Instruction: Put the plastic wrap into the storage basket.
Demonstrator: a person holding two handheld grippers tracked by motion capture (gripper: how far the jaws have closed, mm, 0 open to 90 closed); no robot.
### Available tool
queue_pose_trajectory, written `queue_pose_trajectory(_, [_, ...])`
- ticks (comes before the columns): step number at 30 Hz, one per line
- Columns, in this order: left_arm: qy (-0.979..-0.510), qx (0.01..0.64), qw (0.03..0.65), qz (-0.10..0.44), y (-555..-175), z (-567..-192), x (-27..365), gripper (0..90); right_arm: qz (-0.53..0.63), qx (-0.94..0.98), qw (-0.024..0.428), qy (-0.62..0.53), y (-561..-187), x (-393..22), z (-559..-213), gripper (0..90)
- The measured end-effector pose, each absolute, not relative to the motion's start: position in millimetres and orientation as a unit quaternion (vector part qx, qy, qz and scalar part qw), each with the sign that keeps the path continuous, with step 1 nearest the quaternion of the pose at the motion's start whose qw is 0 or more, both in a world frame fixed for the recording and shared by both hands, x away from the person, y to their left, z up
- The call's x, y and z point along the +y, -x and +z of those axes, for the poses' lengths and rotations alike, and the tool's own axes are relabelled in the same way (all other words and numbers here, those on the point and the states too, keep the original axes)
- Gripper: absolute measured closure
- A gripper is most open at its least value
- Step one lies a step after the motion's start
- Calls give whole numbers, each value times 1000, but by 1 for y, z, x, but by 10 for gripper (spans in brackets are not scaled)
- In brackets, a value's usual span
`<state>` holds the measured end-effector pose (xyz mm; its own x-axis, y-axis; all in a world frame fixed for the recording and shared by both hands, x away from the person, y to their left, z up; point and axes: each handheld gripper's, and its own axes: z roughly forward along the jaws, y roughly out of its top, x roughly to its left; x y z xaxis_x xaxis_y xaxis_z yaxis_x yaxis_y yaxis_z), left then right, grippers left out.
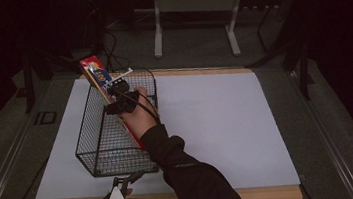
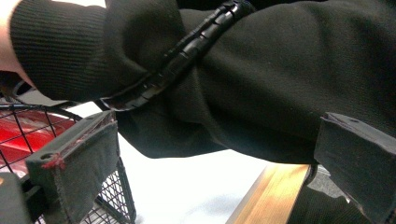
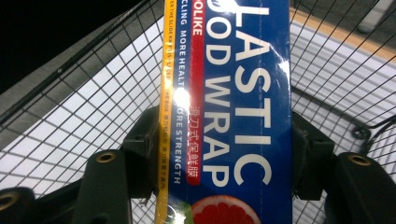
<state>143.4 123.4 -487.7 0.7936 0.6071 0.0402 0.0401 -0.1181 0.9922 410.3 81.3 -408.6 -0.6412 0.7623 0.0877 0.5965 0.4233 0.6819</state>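
A long plastic wrap box (image 1: 96, 71), blue and red, leans tilted in a black wire basket (image 1: 96, 139), with its top end sticking out past the far rim. My right gripper (image 1: 120, 100) is shut on the box over the basket. In the right gripper view the jaws clamp both long sides of the box (image 3: 238, 116), with basket mesh (image 3: 70, 126) behind. My left gripper (image 1: 129, 178) rests at the table's near edge, just in front of the basket. Its jaws stand open with nothing between them (image 2: 219, 163), and the person's dark sleeve (image 2: 280, 74) crosses beyond them.
A white sheet (image 1: 217, 120) covers the wooden table (image 1: 256, 197); it lies bare to the right of the basket. Beyond the table, metal stand legs (image 1: 158, 36) rest on the dark floor. The basket's near corner (image 2: 116, 196) sits close to the left jaw.
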Motion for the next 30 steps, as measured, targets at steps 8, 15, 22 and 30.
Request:
queue_pose_trajectory(8, [-713, 226, 623, 228, -143, -488, 122, 7, 340, 838, 120, -409, -408, 81, -419, 391])
queue_pose_trajectory(15, [-713, 227, 623, 228, -144, -488, 123, 7, 319, 843, 112, -417, -412, 77, -435, 388])
queue_pose_trajectory(22, [-714, 225, 623, 227, -143, -488, 122, 7, 316, 842, 112, -423, -416, 73, -441, 382])
queue_pose_trajectory(30, [-714, 226, 623, 227, -144, -488, 123, 7, 316, 842, 114, -422, -416, 73, -441, 378])
